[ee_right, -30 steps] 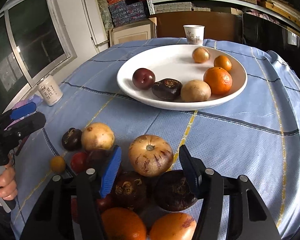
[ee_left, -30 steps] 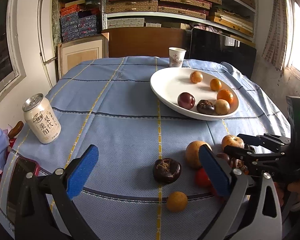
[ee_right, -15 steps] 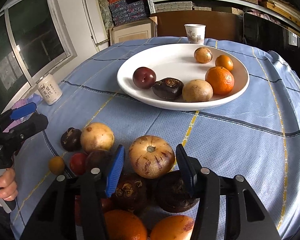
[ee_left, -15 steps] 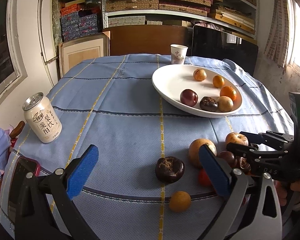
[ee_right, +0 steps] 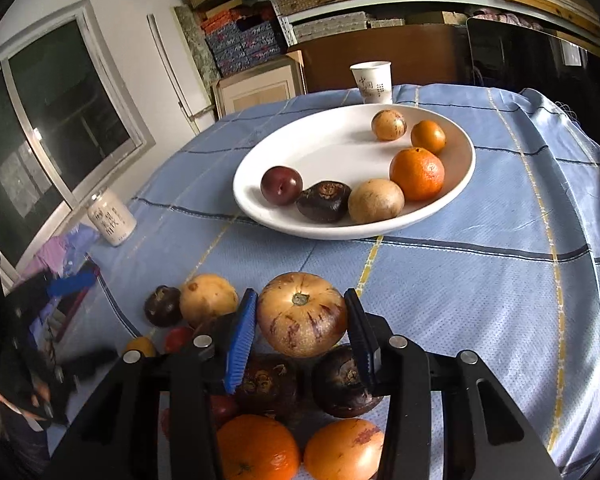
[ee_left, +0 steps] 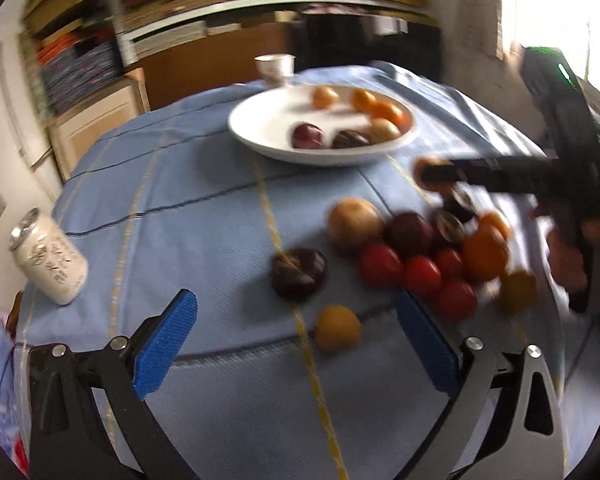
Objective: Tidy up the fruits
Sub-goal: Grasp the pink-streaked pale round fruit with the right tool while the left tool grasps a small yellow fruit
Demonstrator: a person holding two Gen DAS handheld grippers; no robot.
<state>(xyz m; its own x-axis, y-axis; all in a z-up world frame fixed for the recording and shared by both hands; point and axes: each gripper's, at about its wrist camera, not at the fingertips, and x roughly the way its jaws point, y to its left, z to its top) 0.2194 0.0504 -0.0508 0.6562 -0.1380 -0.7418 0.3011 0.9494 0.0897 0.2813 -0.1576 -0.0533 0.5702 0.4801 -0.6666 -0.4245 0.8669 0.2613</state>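
Observation:
My right gripper [ee_right: 302, 318] is shut on a tan, purple-streaked round fruit [ee_right: 302, 314]; its blue pads [ee_right: 242, 332] press both sides. A pile of dark, red and orange fruits [ee_right: 268, 384] lies under and behind it on the blue cloth. A white plate [ee_right: 260, 168] farther back holds several fruits. My left gripper [ee_left: 296, 344] is open and empty above the cloth, near a small yellow fruit [ee_left: 337, 327] and a dark fruit [ee_left: 298, 273]. The plate [ee_left: 252, 128] and the right gripper [ee_left: 496, 174] show blurred in the left wrist view.
A white drink can [ee_left: 50, 258] stands at the left of the table, also seen in the right wrist view [ee_right: 111, 216]. A paper cup [ee_right: 372, 81] stands behind the plate. Shelves and boxes fill the back wall. The table edge drops off at the right.
My right gripper has closed in on the tan streaked fruit and now grips it. My left gripper has swung and tilted, so its view is blurred and looks more to the right.

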